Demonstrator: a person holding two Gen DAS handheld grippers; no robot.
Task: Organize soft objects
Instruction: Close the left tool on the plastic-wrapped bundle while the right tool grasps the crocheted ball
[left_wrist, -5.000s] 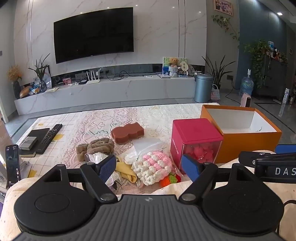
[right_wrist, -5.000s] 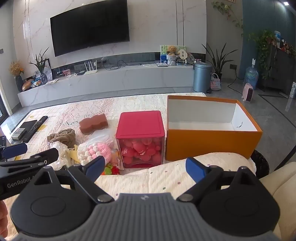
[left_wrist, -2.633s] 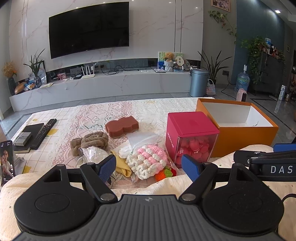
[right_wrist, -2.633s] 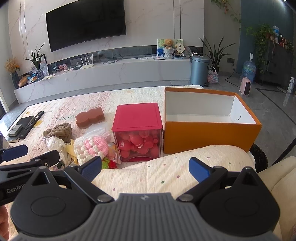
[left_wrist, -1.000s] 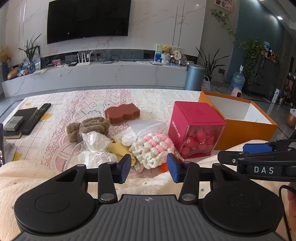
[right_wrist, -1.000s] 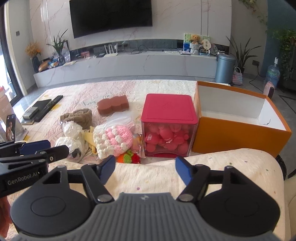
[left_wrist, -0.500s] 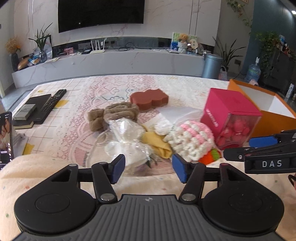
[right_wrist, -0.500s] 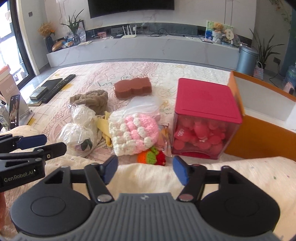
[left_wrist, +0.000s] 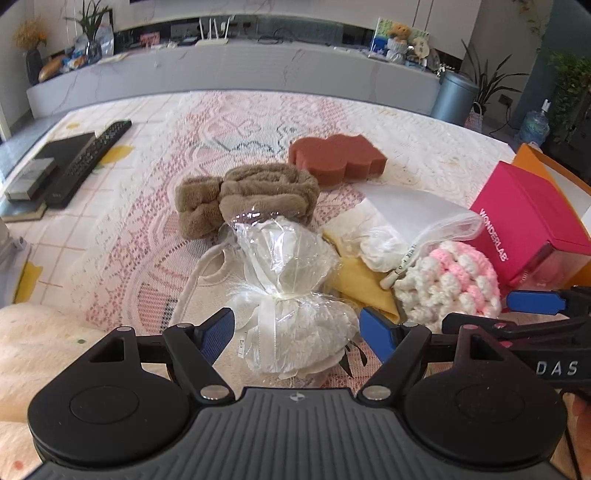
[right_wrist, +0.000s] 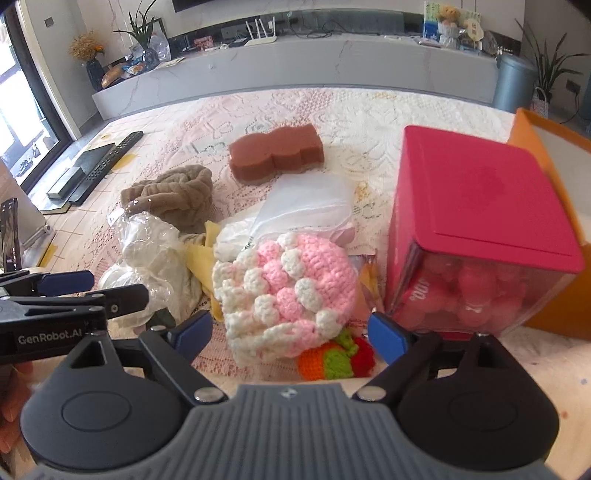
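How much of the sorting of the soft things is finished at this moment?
Nothing looks sorted yet. The brown sponge, brown towel and the other soft things lie loose on the table. The left gripper has just opened around the cellophane bundle, the right gripper around the pink knit; neither grips yet.

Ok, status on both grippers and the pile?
Left gripper open, jaws just widened, over wrapped white bundle. Right gripper open, just widened, over pink crochet piece. Nothing held.
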